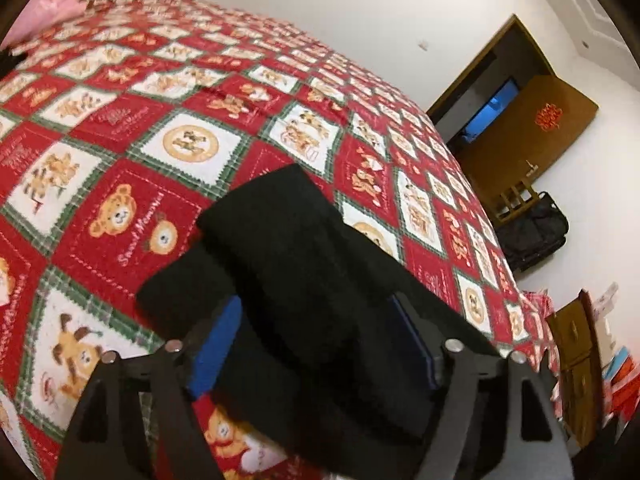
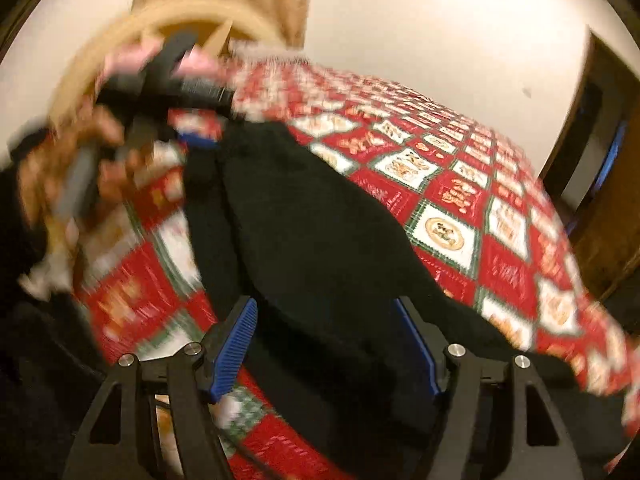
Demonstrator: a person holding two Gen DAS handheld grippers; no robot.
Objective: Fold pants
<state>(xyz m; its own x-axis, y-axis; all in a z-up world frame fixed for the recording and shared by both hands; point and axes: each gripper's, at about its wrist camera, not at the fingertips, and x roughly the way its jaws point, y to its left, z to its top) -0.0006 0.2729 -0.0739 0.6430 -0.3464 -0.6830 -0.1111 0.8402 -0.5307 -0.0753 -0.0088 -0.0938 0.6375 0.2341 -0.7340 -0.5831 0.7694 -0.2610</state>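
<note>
Pants (image 1: 288, 256) lie partly folded at frame centre on the quilt (image 1: 120, 128) — more folds likely remain; left gripper (image 1: 316, 320) and right gripper (image 2: 326, 320) both spread wide around cloth — gripping nothing.

Black pants (image 1: 304, 264) — red-green bear-print quilt (image 1: 168, 92).

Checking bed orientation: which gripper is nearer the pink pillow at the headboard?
Left. The left gripper sits right beside the pink pillow; the right gripper is farther down the bed, over the black pants.
</note>
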